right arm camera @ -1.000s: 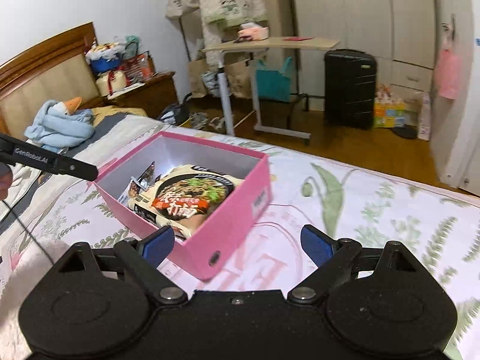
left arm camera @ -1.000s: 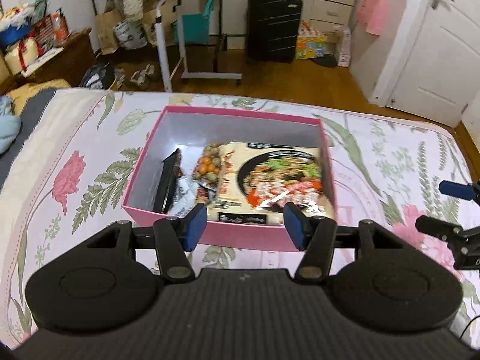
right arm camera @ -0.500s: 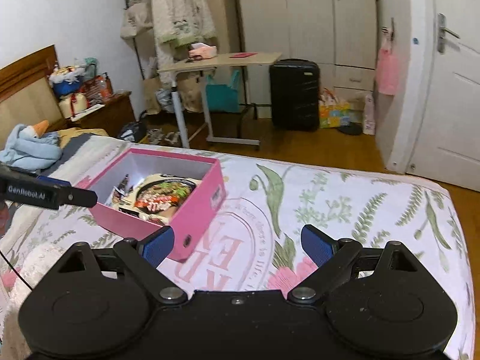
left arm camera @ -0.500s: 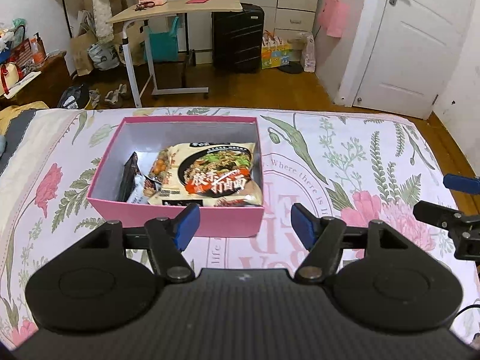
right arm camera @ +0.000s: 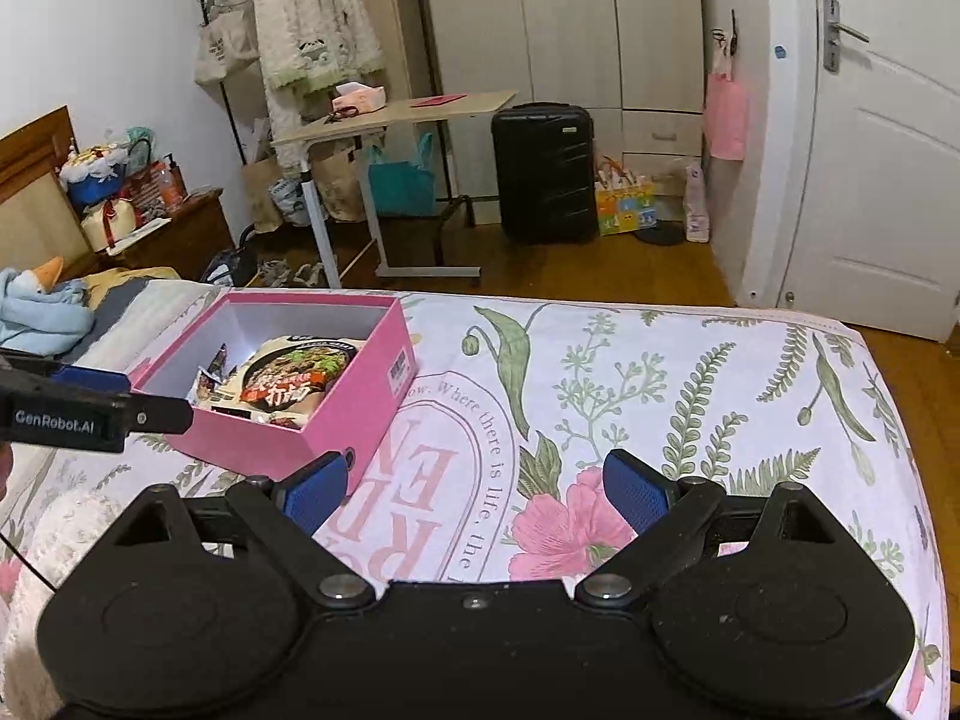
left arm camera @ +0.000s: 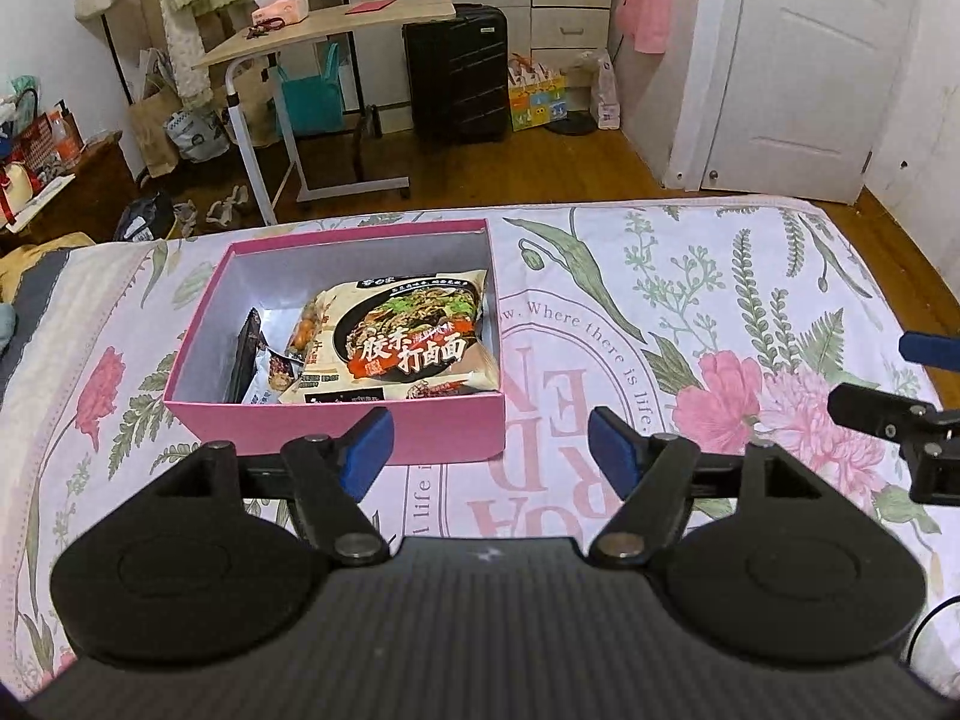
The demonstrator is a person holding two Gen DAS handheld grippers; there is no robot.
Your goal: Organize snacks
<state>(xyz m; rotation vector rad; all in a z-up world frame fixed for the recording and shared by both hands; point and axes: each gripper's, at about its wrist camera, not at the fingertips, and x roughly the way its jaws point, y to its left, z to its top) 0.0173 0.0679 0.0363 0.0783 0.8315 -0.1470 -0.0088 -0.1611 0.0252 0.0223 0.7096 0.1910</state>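
Both grippers have pulled back from the pink box since a second ago, so the box looks smaller and more of the bed shows around it. The box sits on the flowery bed cover with its top open.

Inside the box, a big noodle packet lies flat on the right side, close to the right wall. To the left of it, a small snack bag with orange bits peeks out. Left of that, another little packet lies near the front wall, and a dark flat packet stands on its edge.

The left gripper is in front of the box, near its front wall but not touching it. Its jaws are wide apart and hold nothing. The right gripper is to the right of the box, above the pink flower on the bed cover. Its jaws are wide apart too, and hold nothing.

Behind the box, past the bed, a wooden desk stands on the floor. A black suitcase stands beside the desk.
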